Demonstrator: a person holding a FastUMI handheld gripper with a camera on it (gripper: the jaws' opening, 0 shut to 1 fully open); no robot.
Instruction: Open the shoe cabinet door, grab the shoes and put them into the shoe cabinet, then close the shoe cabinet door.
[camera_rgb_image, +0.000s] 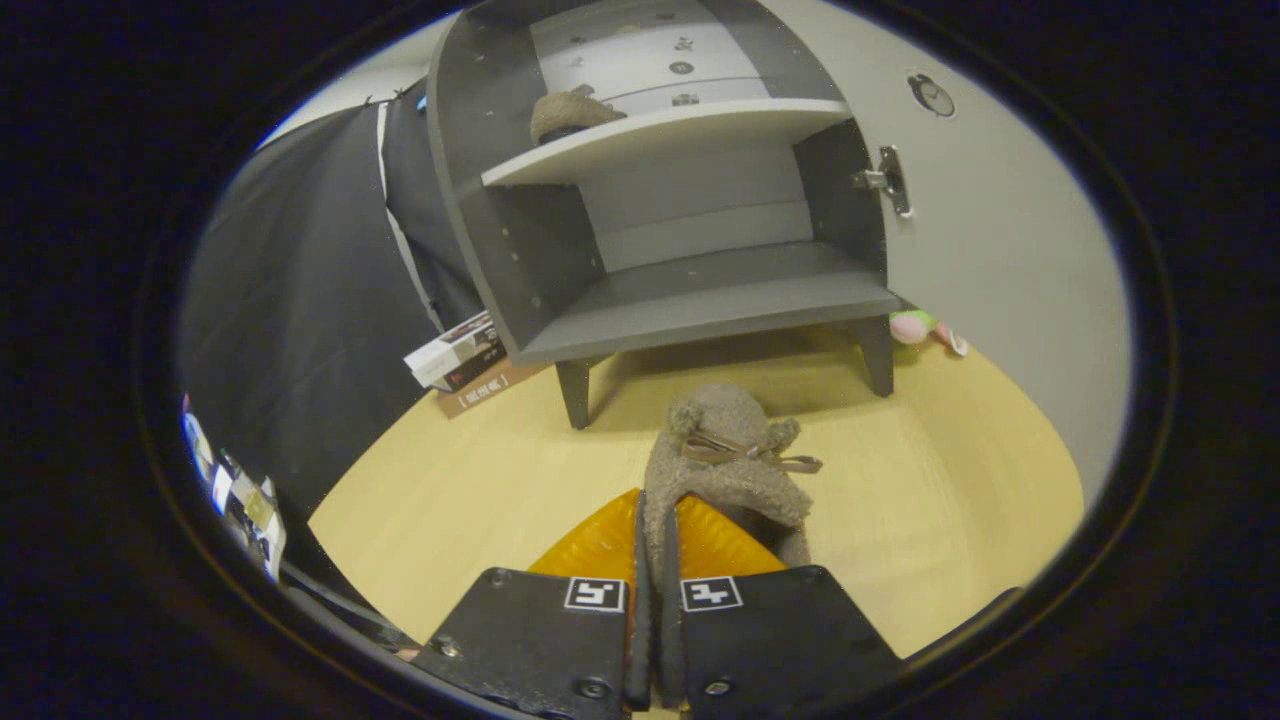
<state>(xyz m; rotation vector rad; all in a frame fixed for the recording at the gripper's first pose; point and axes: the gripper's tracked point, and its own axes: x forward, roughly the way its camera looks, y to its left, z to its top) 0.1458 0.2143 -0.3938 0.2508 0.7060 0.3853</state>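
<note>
A fuzzy brown slipper (722, 455) with a small bow hangs off the floor, its edge pinched between my two fingers; my gripper (655, 560) is shut on it. Beyond it stands the grey shoe cabinet (700, 300) on short legs, its door (1000, 230) swung wide to the right. A second brown slipper (570, 112) lies on the upper shelf at its left end. The lower shelf (720, 290) holds nothing.
A stack of books (462, 362) lies on the wooden floor (950, 500) left of the cabinet, against the black cloth wall (300, 300). A pink and green soft toy (925, 328) rests behind the right front leg, under the open door.
</note>
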